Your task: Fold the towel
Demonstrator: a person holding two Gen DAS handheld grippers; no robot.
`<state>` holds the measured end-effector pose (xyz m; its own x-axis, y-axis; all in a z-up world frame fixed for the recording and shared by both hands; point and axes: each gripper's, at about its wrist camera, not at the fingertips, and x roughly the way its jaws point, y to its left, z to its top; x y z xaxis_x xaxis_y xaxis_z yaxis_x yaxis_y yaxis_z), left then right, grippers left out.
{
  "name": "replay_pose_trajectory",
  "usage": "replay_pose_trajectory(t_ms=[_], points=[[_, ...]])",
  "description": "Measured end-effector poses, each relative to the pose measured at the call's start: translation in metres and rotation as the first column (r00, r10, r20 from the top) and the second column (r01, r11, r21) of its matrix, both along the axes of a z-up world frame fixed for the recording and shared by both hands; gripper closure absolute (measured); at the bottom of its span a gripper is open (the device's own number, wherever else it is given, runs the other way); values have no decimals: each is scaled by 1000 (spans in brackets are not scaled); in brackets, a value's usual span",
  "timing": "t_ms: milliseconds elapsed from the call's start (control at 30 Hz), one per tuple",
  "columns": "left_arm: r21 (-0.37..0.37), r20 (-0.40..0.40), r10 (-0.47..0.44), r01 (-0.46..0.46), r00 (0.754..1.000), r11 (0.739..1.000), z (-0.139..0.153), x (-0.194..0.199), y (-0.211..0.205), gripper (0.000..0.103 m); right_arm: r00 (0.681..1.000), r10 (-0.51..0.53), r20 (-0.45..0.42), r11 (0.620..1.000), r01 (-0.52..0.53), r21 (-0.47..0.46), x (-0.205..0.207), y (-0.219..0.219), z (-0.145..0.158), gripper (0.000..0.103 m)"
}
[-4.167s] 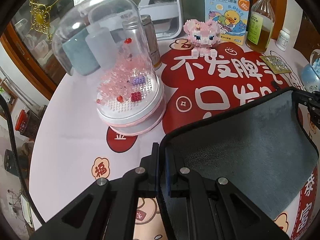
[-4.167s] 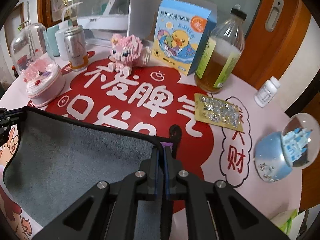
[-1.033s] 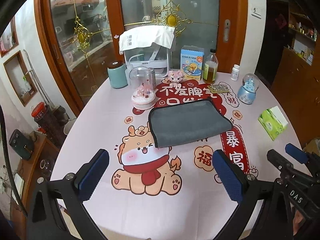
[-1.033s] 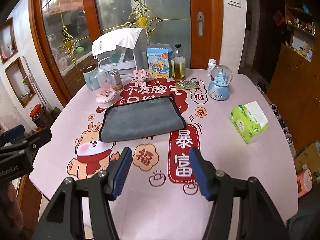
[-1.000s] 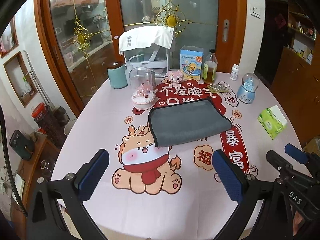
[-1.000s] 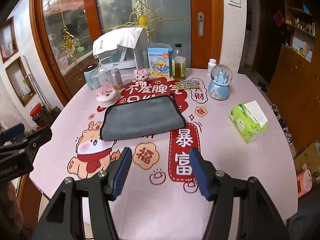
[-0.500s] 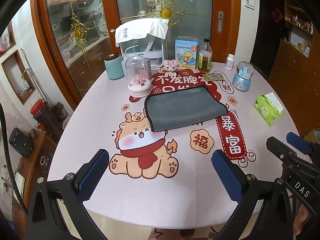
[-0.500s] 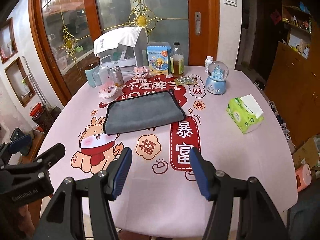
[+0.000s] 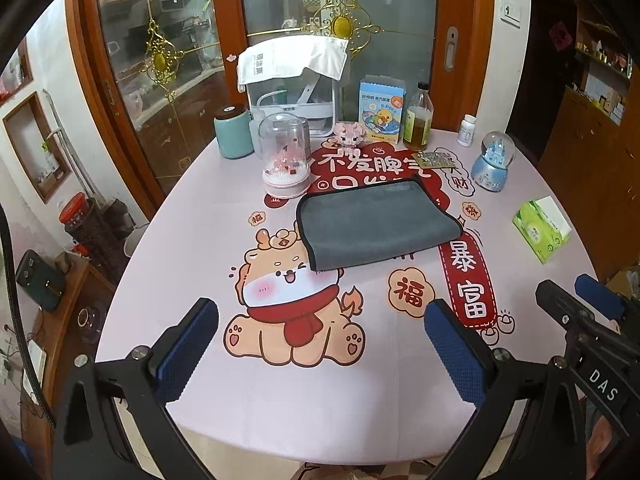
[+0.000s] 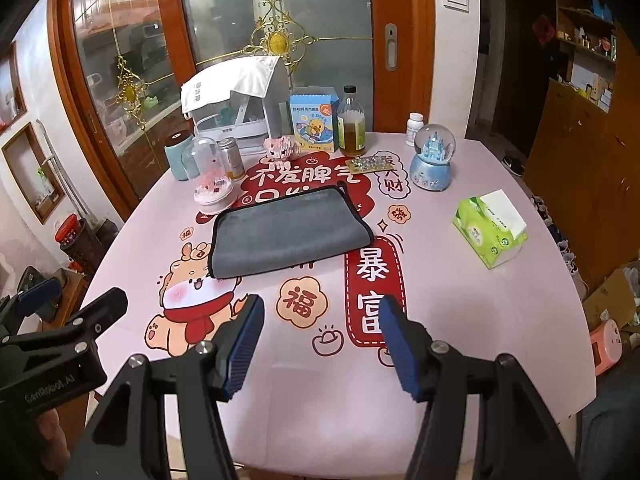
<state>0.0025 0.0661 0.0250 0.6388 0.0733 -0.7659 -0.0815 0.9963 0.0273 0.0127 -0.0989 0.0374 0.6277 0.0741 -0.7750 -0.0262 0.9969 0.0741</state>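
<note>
A grey towel with a black hem lies folded flat near the middle of the round table; it also shows in the right wrist view. My left gripper is open and empty, held well back over the table's near edge. My right gripper is open and empty too, also pulled back from the towel. Each gripper shows at the edge of the other's view.
The pink printed tablecloth covers the table. Behind the towel stand a glass dome, teal canister, pink block figure, blue box, oil bottle, pill blister and snow globe. A tissue pack lies at the right.
Four seconds ago both grippers were shut on the towel's corners; they have since let go, opened and pulled far back. In the last second both drew back and rose slightly.
</note>
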Motion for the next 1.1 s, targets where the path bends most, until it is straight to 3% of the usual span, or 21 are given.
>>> replay_pose_trajectory(t_ms=[1100], points=[[-10,-62,-82,82,995,997,-12,7,2,1,997,-50,-63,999,50,-17,2,13,-7,43]])
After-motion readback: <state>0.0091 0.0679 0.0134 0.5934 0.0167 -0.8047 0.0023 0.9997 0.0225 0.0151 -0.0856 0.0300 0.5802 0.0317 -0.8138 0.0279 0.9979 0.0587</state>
